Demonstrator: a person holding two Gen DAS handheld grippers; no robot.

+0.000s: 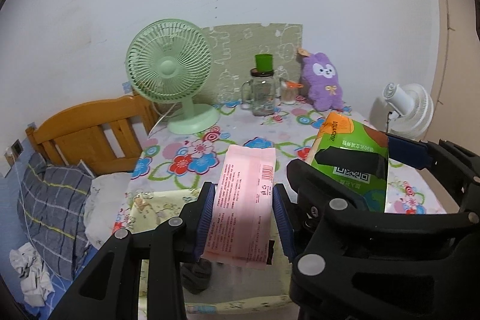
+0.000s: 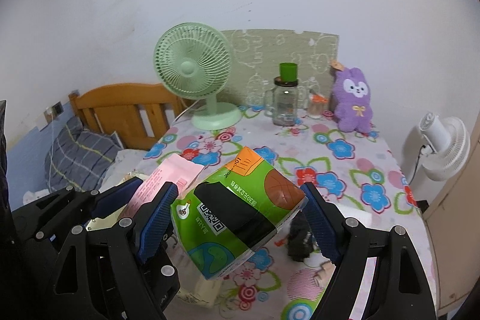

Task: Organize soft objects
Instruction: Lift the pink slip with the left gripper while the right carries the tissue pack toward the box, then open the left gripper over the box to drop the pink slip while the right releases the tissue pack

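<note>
L gripper point(image 1: 243, 212): clamping pink pack point(image 1: 244, 200) mid-body; light, squashy.
R gripper point(image 2: 237, 215): gripping green pack point(image 2: 237, 209) by its sides; slick film, prob. slipping.

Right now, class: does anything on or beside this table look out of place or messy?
Crumpled white cloth lies loose on the blue bedding at far left, beside the plaid pillow. On the floral table, fan, jar and purple plush stand upright.
</note>
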